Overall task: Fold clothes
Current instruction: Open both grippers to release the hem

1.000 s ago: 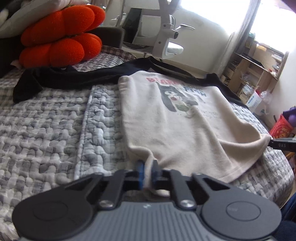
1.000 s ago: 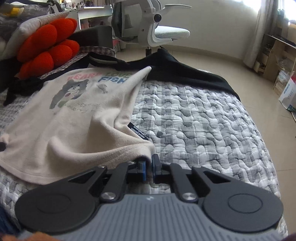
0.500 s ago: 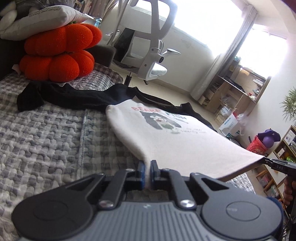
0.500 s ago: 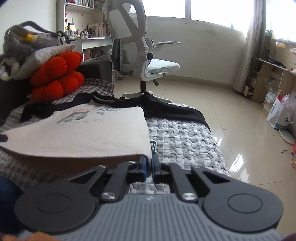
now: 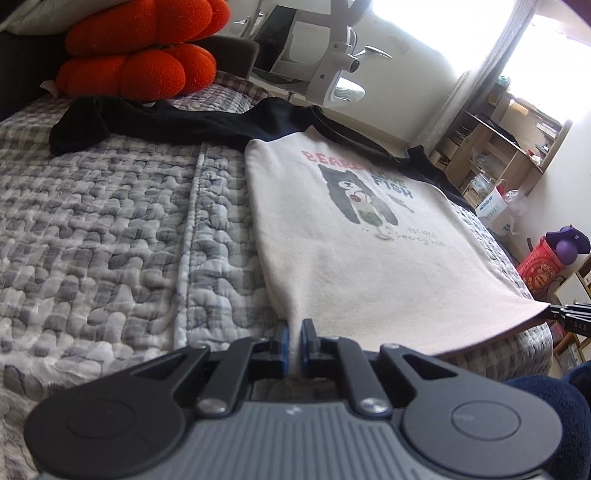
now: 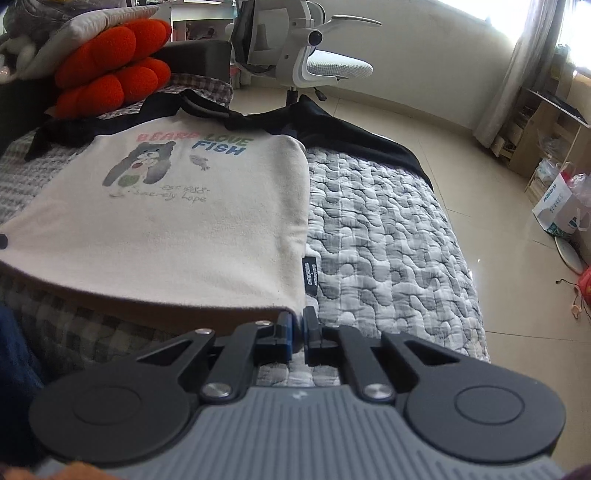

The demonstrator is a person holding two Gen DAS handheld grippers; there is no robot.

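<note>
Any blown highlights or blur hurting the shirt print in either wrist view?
Left wrist: window blown white, shirt print soft but readable, fisheye bends the shelves. Right wrist: glare only top right, print sharper, evenly lit.

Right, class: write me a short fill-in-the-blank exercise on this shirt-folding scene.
1. The left gripper is shut on the cream printed shirt's ____.
2. The shirt's sleeves are coloured ____.
3. The last printed word on the shirt is ____.
4. The plush cushion behind the shirt is coloured ____.

Missing words: hem; black; FISH; orange
</note>
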